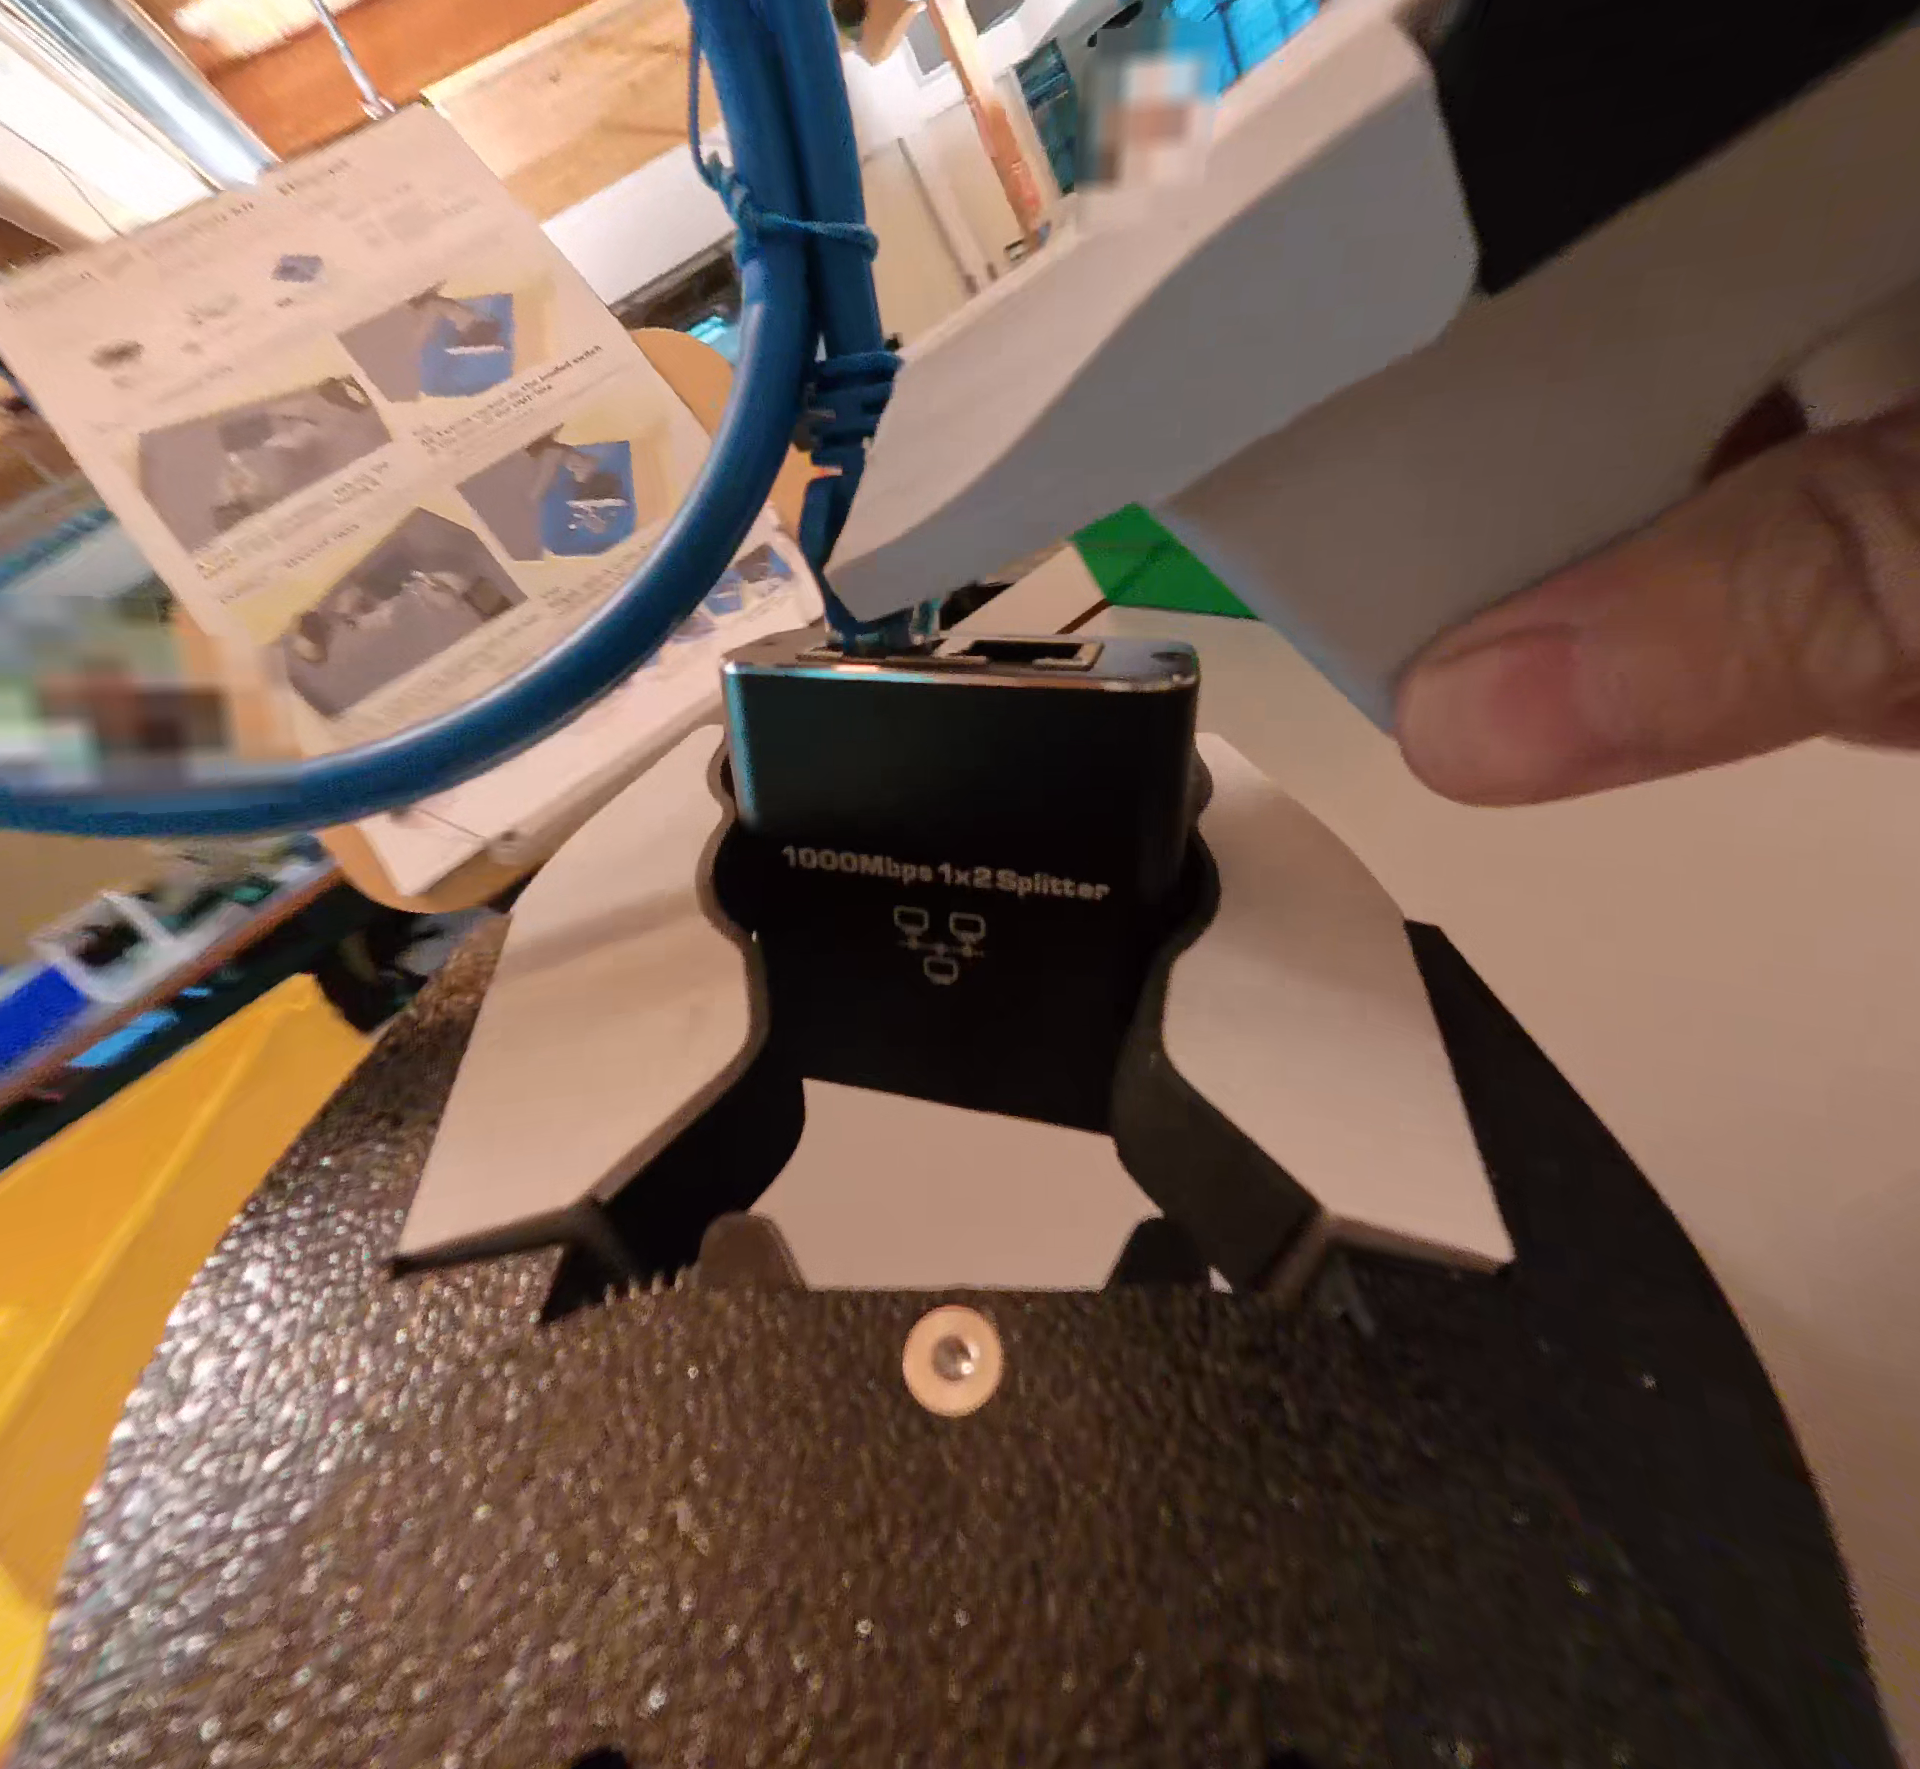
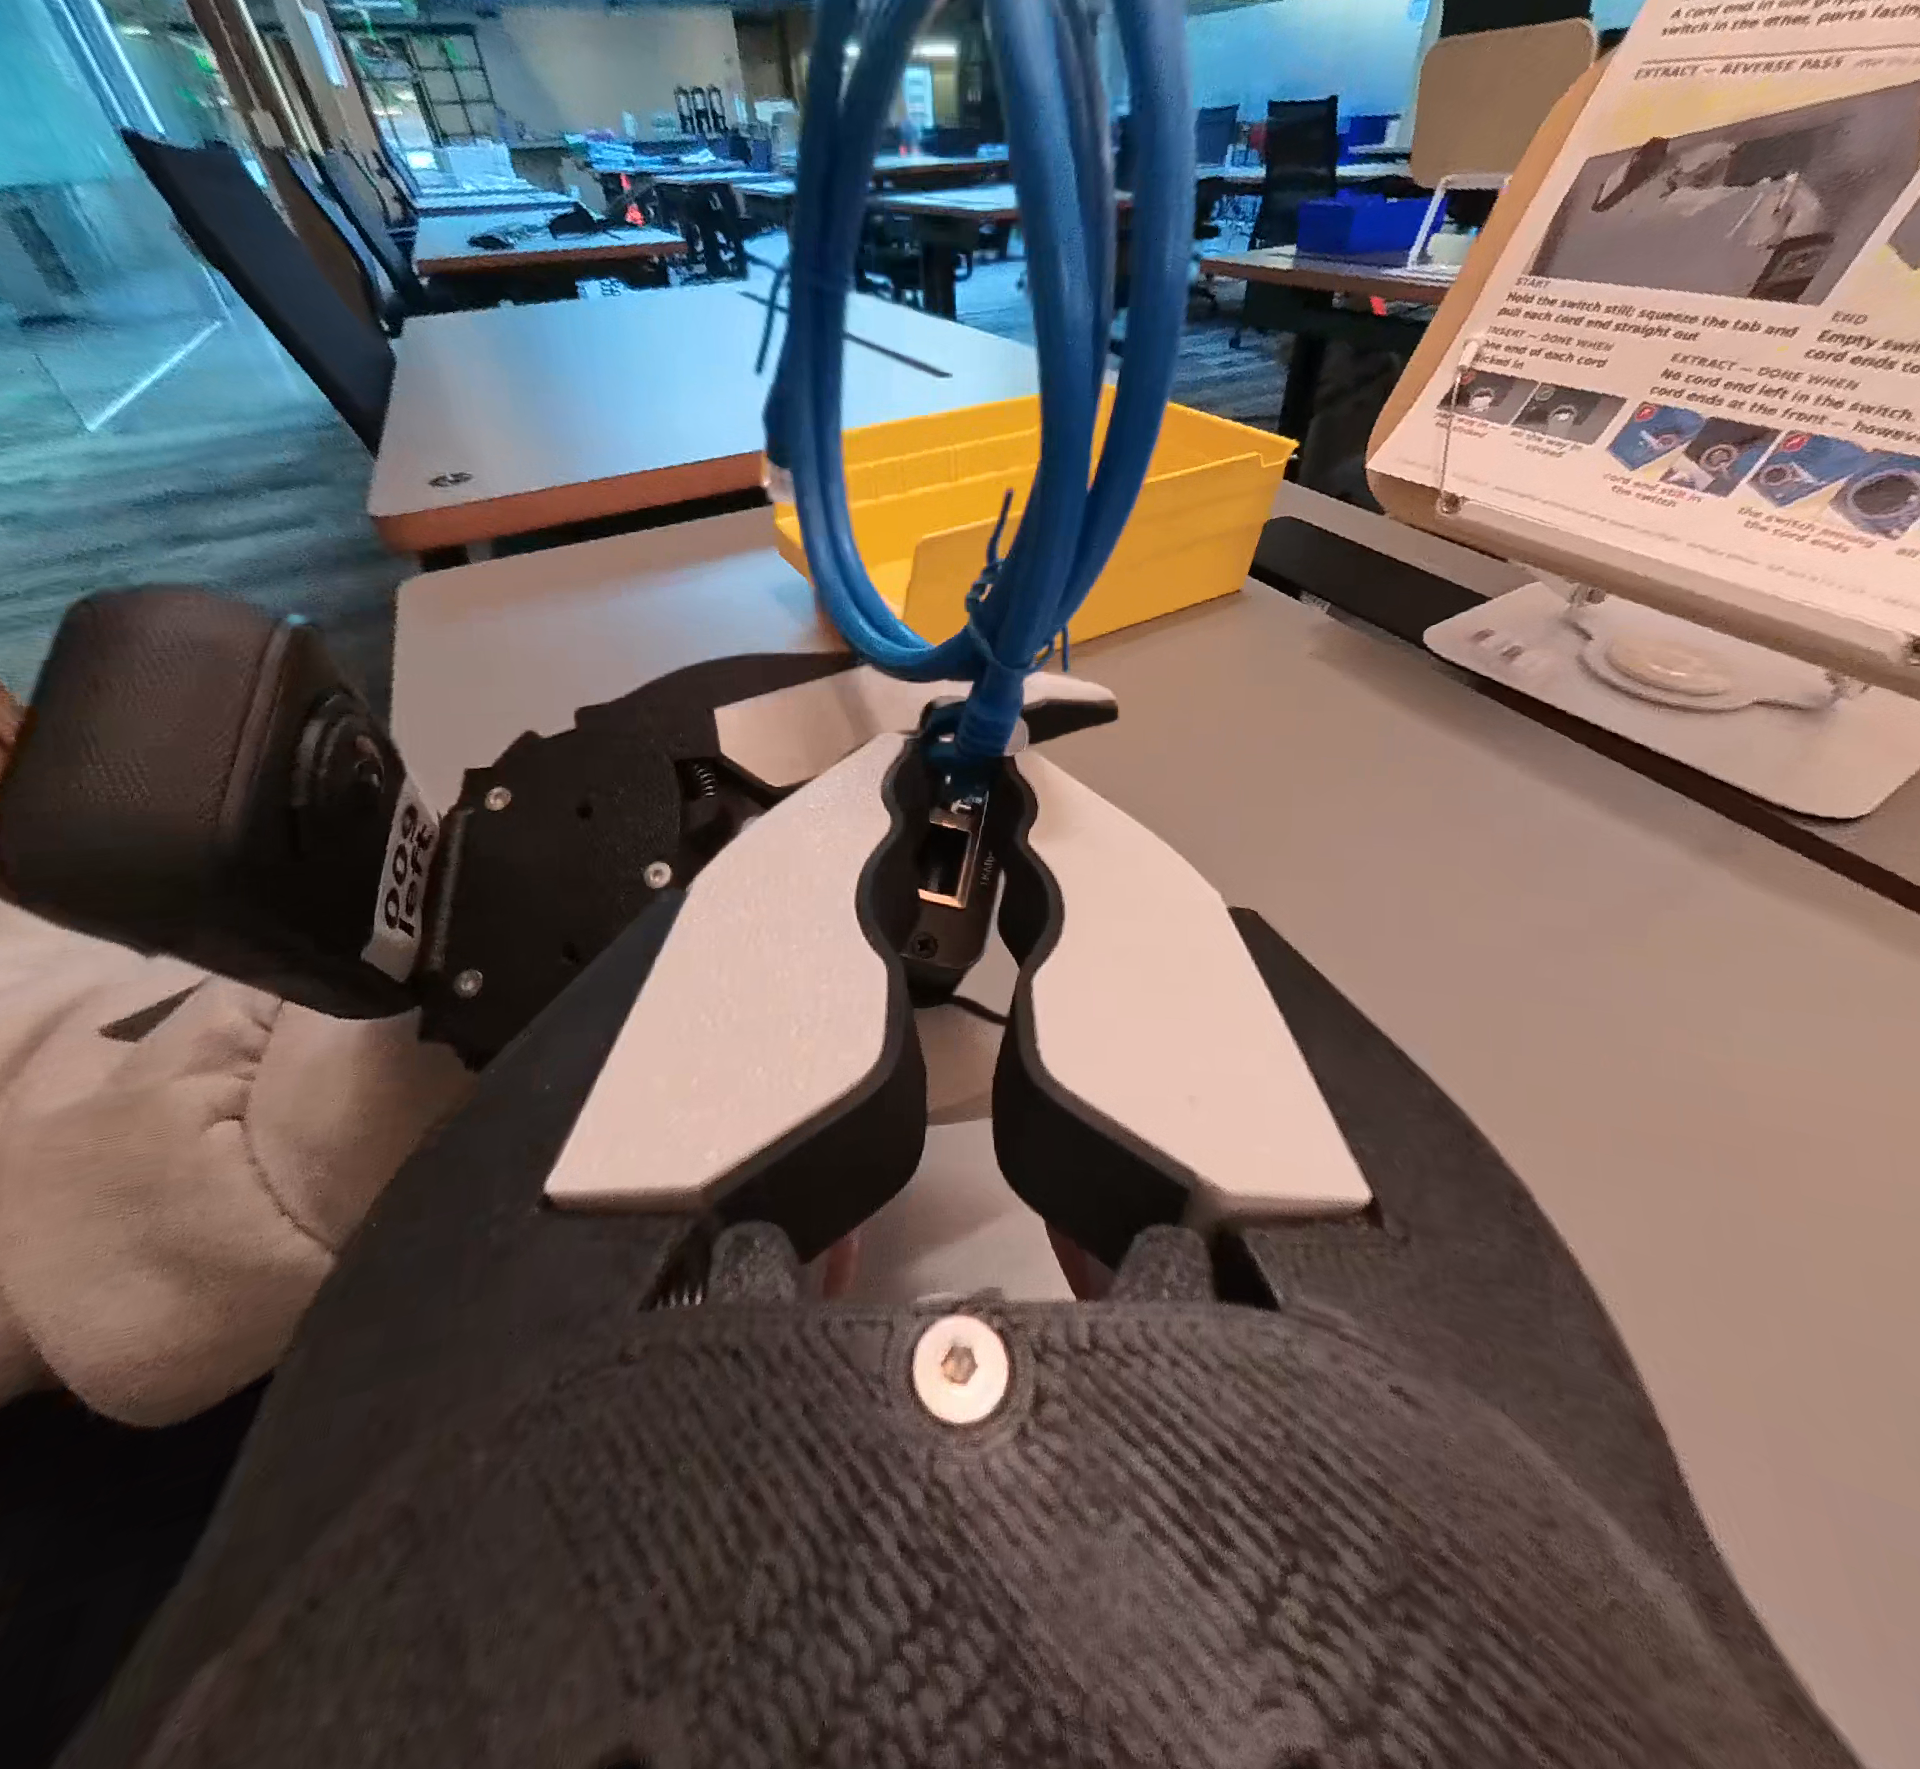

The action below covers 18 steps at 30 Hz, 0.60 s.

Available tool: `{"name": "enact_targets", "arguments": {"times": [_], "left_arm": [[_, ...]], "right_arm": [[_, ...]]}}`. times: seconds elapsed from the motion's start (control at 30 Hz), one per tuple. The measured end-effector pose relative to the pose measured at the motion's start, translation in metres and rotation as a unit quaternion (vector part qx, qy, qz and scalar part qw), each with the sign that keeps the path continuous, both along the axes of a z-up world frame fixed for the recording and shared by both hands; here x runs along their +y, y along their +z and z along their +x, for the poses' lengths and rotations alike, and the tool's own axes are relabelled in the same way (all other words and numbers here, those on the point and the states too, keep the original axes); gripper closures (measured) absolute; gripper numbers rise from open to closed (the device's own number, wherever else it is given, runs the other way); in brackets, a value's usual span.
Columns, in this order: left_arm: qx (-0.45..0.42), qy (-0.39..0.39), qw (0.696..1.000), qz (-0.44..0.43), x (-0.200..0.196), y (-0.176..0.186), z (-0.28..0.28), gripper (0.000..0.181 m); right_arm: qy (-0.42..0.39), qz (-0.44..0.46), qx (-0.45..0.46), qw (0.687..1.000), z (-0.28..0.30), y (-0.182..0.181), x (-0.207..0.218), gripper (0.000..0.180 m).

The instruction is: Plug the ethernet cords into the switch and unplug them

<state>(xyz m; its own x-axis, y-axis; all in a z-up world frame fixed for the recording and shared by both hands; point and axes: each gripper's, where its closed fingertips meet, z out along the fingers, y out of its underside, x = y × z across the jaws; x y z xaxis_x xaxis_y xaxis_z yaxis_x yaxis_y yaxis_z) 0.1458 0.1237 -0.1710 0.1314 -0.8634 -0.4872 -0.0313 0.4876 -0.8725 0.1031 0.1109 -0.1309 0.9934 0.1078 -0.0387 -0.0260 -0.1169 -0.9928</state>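
Left tongs (image 1: pixel 961 846) clamped on switch (image 1: pixel 961 784), held above grey desk (image 2: pixel 1455 940). Right tongs (image 2: pixel 961 763) pinched on blue cord (image 2: pixel 1049 265) plug at switch's left port; other port bare. Yellow bin (image 2: pixel 1143 514) behind switch, instruction sheet (image 2: pixel 1714 244) on stand to its right. Open workshop: more desks, chairs.
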Motion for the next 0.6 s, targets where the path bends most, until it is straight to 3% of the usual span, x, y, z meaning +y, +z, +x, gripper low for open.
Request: {"name": "enact_targets", "arguments": {"times": [0.17,0.33,0.5,0.6], "left_arm": [[0.015,-0.078,0.986,-0.143,-0.019,-0.010,0.003,0.105],[0.008,0.006,1.000,-0.014,0.000,-0.005,-0.002,0.105],[0.015,-0.015,0.997,-0.078,-0.005,-0.011,0.001,0.102],[0.009,0.005,0.998,-0.055,-0.001,-0.006,-0.002,0.105]], "right_arm": [[-0.024,-0.023,-0.050,0.998,0.004,-0.006,0.000,0.167],[0.000,-0.004,0.009,1.000,-0.003,-0.002,0.001,0.167],[-0.004,0.001,0.029,1.000,0.001,-0.006,0.003,0.167],[0.006,0.005,0.044,0.999,-0.005,-0.001,0.004,0.167]]}}
